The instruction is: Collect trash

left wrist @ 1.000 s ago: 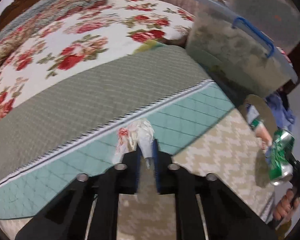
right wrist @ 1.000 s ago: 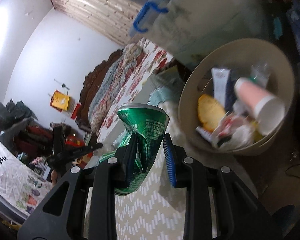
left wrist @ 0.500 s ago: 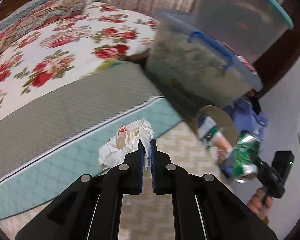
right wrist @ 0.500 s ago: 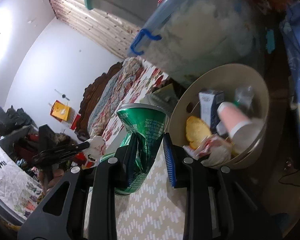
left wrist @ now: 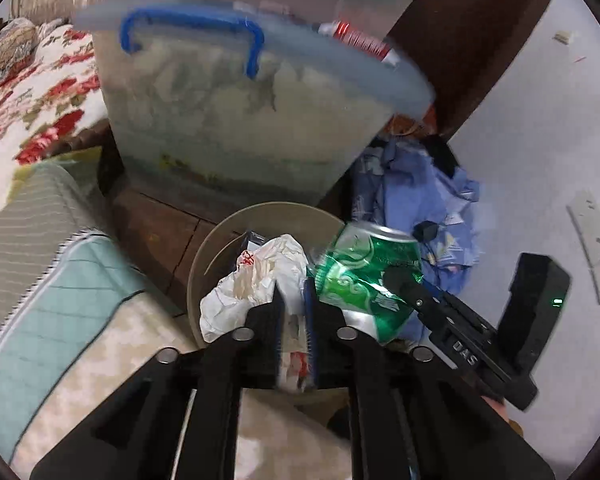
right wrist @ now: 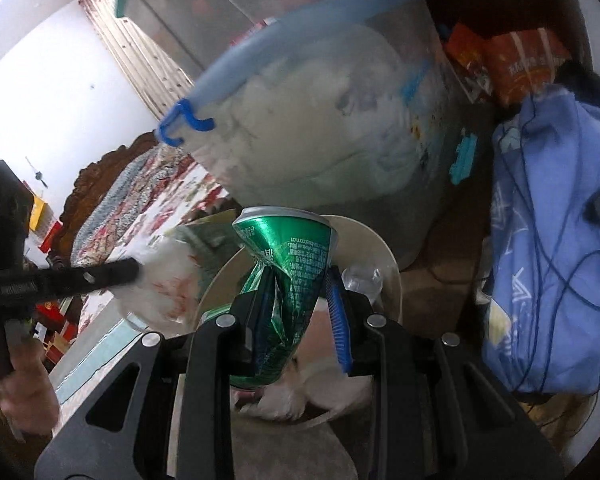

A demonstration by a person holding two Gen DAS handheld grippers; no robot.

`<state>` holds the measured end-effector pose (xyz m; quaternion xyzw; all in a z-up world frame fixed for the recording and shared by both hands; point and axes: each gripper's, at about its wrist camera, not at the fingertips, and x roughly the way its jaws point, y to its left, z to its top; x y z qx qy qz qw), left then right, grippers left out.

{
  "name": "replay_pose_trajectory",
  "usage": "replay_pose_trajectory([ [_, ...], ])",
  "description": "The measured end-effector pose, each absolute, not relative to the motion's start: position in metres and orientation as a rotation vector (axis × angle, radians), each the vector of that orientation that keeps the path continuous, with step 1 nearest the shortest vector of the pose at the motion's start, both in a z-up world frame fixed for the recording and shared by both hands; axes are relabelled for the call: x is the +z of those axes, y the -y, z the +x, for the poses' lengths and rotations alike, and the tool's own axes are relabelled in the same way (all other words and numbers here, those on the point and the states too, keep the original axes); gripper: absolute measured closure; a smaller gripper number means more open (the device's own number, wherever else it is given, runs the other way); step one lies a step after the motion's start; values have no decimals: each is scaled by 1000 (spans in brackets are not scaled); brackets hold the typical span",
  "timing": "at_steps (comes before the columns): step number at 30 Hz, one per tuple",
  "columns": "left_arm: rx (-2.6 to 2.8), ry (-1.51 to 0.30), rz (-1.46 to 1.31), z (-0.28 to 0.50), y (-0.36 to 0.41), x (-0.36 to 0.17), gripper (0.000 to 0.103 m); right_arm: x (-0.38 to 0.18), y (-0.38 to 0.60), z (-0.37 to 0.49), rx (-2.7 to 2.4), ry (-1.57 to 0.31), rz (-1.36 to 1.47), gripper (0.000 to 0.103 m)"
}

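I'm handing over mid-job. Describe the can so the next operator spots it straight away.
Find the big translucent storage tub with the blue handle; just below it sits a round beige trash bin. Above the bin, the right tool grips the can. It is shiny green metal, crushed at the waist, unlike the crumpled white wrapper in the left tool.

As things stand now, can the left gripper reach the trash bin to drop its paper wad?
Probably yes. The left gripper holds the paper wad right over the bin; only the green can, held alongside by the right gripper, crowds it.
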<state>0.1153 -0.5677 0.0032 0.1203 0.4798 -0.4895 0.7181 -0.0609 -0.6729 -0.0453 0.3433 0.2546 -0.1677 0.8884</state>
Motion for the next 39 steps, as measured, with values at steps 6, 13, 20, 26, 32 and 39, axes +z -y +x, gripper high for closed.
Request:
replay_pose_trajectory([
  [6, -980, -1181, 277, 134, 567, -44, 57, -66, 672, -33, -340, -620, 724, 33],
  [13, -999, -1132, 184, 137, 518, -12, 56, -36, 650, -62, -392, -483, 711, 33],
  [20, -993, -1033, 208, 103, 457, 11, 50, -9, 609, -97, -373, -398, 732, 33],
  [26, -885, -937, 311, 60, 394, 5, 46, -10, 559, -120, -341, -372, 822, 32],
  [32, -793, -890, 315, 36, 334, 7, 41, -5, 506, -133, -325, -381, 844, 28],
  [39, -714, -769, 326, 5, 286, 33, 23, 16, 452, -144, -311, -395, 792, 17],
])
